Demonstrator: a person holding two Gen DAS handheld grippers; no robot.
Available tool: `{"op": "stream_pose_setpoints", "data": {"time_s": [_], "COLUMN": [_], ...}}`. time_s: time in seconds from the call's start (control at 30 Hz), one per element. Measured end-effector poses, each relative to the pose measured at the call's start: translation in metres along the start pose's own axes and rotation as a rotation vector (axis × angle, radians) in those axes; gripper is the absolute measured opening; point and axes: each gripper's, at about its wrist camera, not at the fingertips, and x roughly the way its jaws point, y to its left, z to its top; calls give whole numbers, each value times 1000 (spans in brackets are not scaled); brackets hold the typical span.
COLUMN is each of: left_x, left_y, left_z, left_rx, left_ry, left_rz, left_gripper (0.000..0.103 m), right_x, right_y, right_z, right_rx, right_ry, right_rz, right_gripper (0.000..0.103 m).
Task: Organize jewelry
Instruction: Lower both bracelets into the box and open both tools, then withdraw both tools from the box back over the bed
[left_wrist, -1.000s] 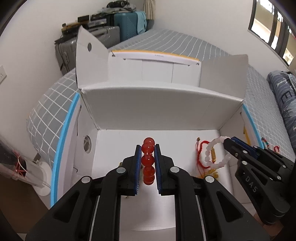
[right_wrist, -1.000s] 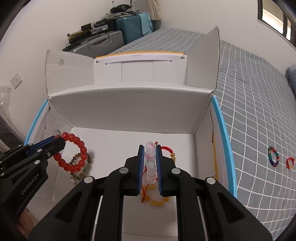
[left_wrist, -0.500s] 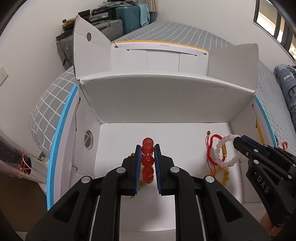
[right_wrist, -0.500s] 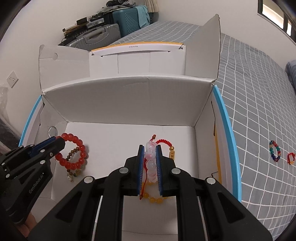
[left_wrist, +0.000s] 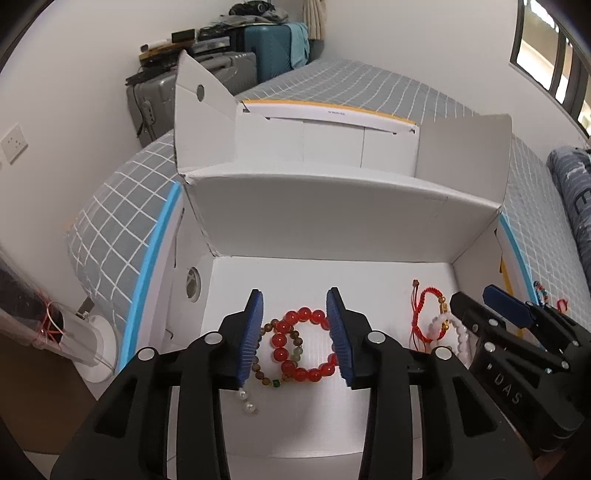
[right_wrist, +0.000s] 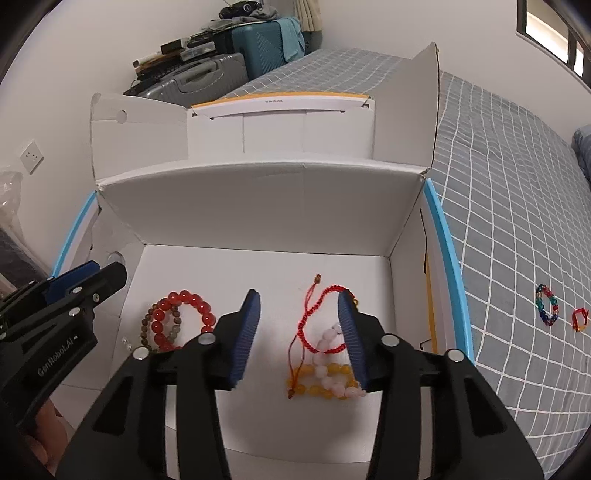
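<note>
A bed covered in a grey sheet with a white grid pattern (right_wrist: 517, 192) fills the right and far side of the room. Plain white walls (left_wrist: 388, 29) enclose it. At the far left corner a teal hard-shell suitcase (right_wrist: 266, 40) stands beside a grey ribbed suitcase (right_wrist: 207, 75). A white wall socket (right_wrist: 32, 156) sits on the left. A dark-framed window (left_wrist: 554, 62) glows at the right.

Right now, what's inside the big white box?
The white box holds a red bead bracelet lying over a brown-green bead bracelet, plus a red cord bracelet, pale pink beads and yellow beads. Gripper fingers cover parts.
</note>
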Motion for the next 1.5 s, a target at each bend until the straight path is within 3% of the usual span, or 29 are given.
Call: {"op": "stream_pose_setpoints", "data": {"time_s": [0.1, 0.2, 0.4, 0.47, 0.53, 0.63, 0.93, 1.5], "left_x": [-5, -10, -16, -18, -23, -29, -35, -58], "left_y": [3, 4, 6, 4, 3, 1, -9, -64], "left_z": [0, 0, -1, -2, -2, -3, -2, -3], "left_rx": [-11, -19, -28, -29, -32, -40, -40, 52], "left_ry": [-15, -32, -52, -59, -74, -91, -103, -157], "left_rz": [4, -4, -3, -4, -3, -8, -13, -41], "left_gripper": [47, 56, 62, 67, 82, 87, 97, 97], "right_x": [-5, -12, -29, -34, -40, -47, -61, -99], "right_y": [1, 0, -5, -6, -8, -9, -22, -67], "right_z": [0, -1, -3, -4, -5, -7, -10, -25], "right_rx": [-1, -3, 2, 2, -1, -9, 8, 40], "right_ry": [-16, -35, -76, -87, -105, -118, -136, -171], "right_rz": [-2, -9, -13, -11, -13, -9, -10, -69], "right_gripper": [58, 63, 75, 79, 86, 91, 95, 95]}}
